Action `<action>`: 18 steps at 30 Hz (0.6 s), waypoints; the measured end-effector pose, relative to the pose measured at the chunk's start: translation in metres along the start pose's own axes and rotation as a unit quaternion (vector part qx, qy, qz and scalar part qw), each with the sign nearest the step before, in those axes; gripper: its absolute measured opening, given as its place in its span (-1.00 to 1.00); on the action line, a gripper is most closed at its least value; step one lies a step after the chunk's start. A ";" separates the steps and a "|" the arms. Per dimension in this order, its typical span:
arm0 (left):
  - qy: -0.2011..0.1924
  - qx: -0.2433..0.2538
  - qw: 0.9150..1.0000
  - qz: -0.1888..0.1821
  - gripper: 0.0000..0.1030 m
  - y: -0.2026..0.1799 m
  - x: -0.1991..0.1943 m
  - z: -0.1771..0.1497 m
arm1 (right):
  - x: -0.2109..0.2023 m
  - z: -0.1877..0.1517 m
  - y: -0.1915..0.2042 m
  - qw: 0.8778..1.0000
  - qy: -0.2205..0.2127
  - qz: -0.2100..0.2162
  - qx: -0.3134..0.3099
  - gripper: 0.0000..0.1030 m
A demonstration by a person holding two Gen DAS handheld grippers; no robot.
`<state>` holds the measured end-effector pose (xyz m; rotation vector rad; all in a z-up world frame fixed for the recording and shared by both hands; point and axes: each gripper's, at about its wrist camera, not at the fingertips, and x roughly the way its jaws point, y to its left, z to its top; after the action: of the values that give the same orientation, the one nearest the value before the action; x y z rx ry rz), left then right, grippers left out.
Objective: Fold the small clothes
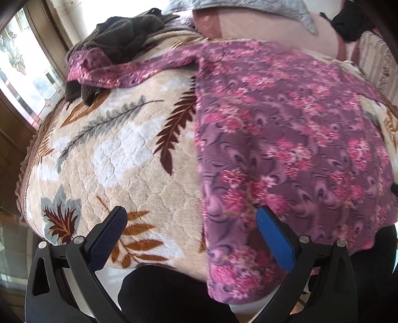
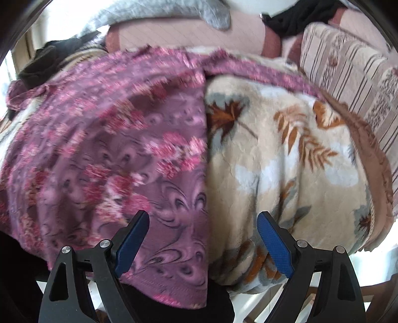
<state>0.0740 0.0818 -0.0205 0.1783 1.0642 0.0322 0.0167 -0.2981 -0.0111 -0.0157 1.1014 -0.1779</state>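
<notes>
A purple garment with pink flowers [image 1: 286, 149] lies spread flat on a cream leaf-print blanket [image 1: 119, 154]. One sleeve [image 1: 129, 69] stretches to the left. Its hem hangs over the near edge. My left gripper [image 1: 191, 218] is open and empty, above the garment's left edge near the hem. In the right wrist view the garment [image 2: 104, 154] fills the left half and the blanket [image 2: 286, 161] the right. My right gripper [image 2: 202, 221] is open and empty, above the garment's right edge near the hem.
A dark brown-grey cloth pile [image 1: 119, 37] lies at the far left by the sleeve end. A pink cushion back [image 2: 186, 34], a grey quilt [image 2: 161, 12], a black cloth [image 2: 298, 17] and a striped cushion [image 2: 353, 82] lie beyond. A window [image 1: 22, 62] is at the left.
</notes>
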 end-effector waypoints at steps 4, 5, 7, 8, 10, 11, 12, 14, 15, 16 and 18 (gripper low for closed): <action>0.014 -0.004 1.000 0.005 1.00 -0.001 0.009 0.002 | 0.019 -0.006 -0.001 0.999 0.033 0.019 0.009 0.70; 0.017 -0.005 1.000 0.003 1.00 -0.001 0.011 0.002 | 0.019 -0.007 -0.002 0.999 0.032 0.026 0.016 0.69; 0.023 -0.004 1.000 0.001 1.00 -0.002 0.013 0.002 | 0.017 -0.009 -0.006 0.998 0.030 0.048 0.023 0.54; 0.029 -0.005 1.000 -0.006 1.00 -0.002 0.016 0.002 | 0.016 -0.010 -0.007 0.998 0.028 0.050 0.023 0.49; 0.043 -0.014 0.998 -0.034 0.72 -0.002 0.022 0.002 | 0.011 -0.012 -0.008 0.998 0.020 0.051 0.018 0.02; 0.055 -0.020 0.997 -0.059 0.43 -0.002 0.025 0.001 | 0.006 -0.013 -0.011 0.999 0.011 0.046 0.013 -0.25; 0.079 -0.023 0.993 -0.088 -0.25 -0.003 0.029 0.000 | 0.002 -0.012 -0.013 0.998 0.011 0.067 0.012 -0.86; 0.086 -0.029 0.990 -0.104 -0.66 -0.002 0.024 0.003 | -0.011 -0.011 -0.020 0.996 0.000 0.089 0.021 -0.96; 0.091 -0.031 0.988 -0.121 -0.91 -0.001 0.021 0.004 | -0.016 -0.009 -0.024 0.995 -0.009 0.095 0.021 -0.96; 0.093 -0.041 0.985 -0.137 -0.92 0.003 0.016 0.005 | -0.027 -0.009 -0.031 0.994 -0.024 0.101 0.030 -0.96; 0.085 -0.055 0.984 -0.148 -0.92 0.011 0.005 0.006 | -0.038 -0.011 -0.046 0.992 -0.041 0.105 0.055 -0.96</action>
<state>0.0826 0.0927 -0.0203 -0.0853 1.2467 -0.1636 -0.0157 -0.3364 0.0220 0.1885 1.0027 -0.0480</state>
